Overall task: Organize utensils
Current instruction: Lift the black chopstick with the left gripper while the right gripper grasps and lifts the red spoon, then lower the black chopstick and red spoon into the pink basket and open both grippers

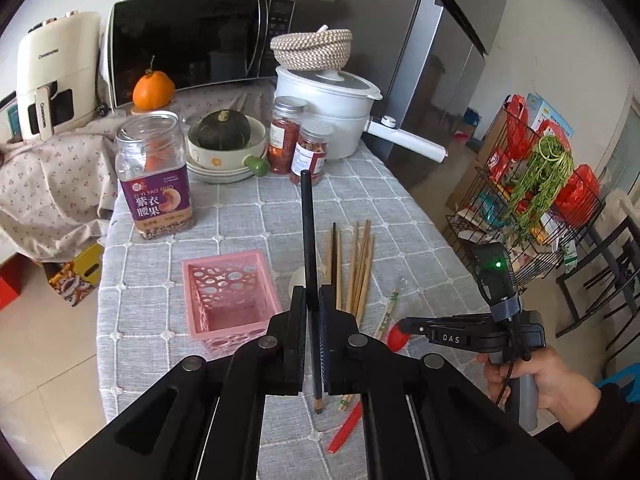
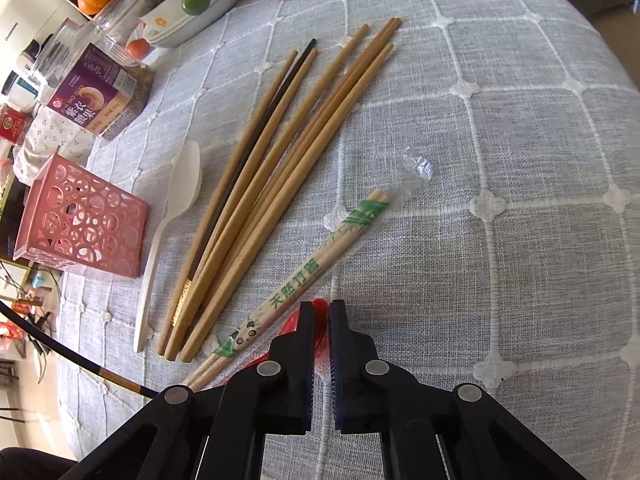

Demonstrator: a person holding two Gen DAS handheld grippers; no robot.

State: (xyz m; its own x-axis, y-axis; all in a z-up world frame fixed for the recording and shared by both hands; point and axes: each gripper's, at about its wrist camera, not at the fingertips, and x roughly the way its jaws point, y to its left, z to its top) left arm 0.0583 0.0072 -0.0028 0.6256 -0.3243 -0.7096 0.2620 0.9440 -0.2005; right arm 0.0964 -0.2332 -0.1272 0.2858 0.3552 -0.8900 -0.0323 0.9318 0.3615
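Note:
My left gripper [image 1: 312, 293] is shut on a black chopstick [image 1: 309, 232], which stands up between the jaws above the table. Just left of it sits an empty pink basket [image 1: 230, 294] [image 2: 84, 224]. Several wooden chopsticks [image 1: 360, 264] [image 2: 280, 160] lie beyond, with one black one [image 2: 240, 164] among them. Beside them lie a white spoon [image 2: 176, 208] and a wrapped pair of disposable chopsticks [image 2: 304, 272] [image 1: 387, 314]. My right gripper [image 2: 322, 307] [image 1: 401, 326], held by a hand, is down at the cloth, shut on a red spoon [image 2: 319, 310] [image 1: 398, 340].
At the back of the table [image 1: 400, 216] stand a nut jar [image 1: 154, 184], a bowl with a green squash [image 1: 226, 140], two spice jars [image 1: 298, 140] and a white pot [image 1: 332, 104]. A microwave [image 1: 192, 44] is behind. A wire rack [image 1: 532, 200] stands off the right edge.

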